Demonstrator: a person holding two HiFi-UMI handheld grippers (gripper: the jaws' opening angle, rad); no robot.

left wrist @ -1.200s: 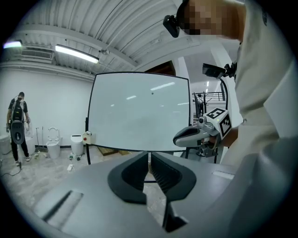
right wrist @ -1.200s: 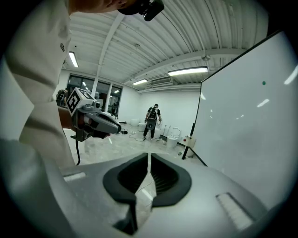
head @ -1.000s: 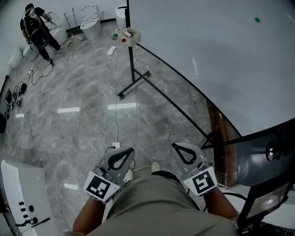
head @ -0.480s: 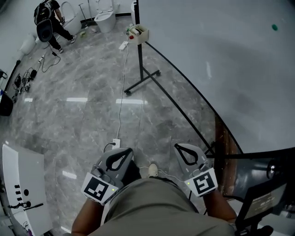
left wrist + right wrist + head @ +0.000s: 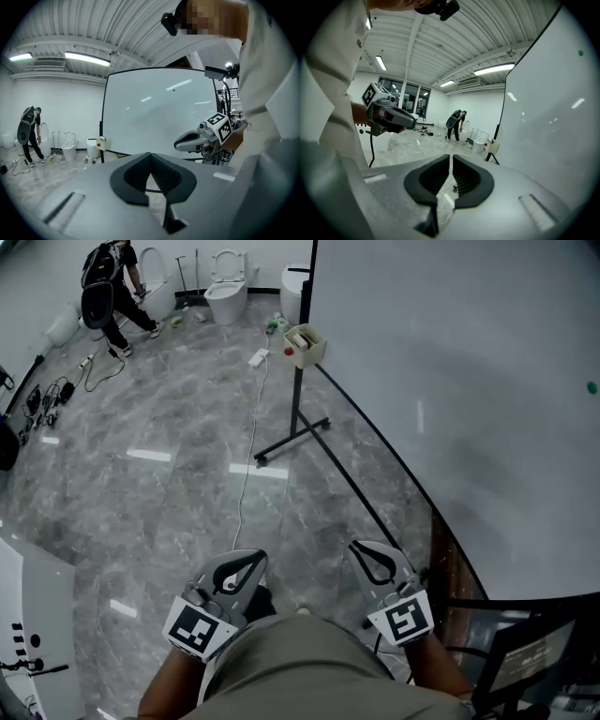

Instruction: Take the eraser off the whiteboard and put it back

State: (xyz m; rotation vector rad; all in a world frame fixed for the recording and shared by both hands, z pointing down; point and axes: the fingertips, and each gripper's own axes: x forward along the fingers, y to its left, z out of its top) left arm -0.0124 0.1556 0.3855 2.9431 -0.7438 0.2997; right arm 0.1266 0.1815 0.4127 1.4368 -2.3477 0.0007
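Head view caught the approach: no eraser was discernible on the large white whiteboard point(image 5: 469, 381). The left tool point(image 5: 255, 559) was pressed together and the right tool point(image 5: 359, 547) had just been cracking open, empty. Locating the eraser should come next.

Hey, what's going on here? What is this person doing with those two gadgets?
A person stands on a grey floor beside a big whiteboard, holding a gripper in each hand. Neither one holds anything. The left gripper is shut. The right gripper has just been opening, its jaws only a sliver apart with nothing between them. I can't make out an eraser on the board, and nothing has been picked up so far.
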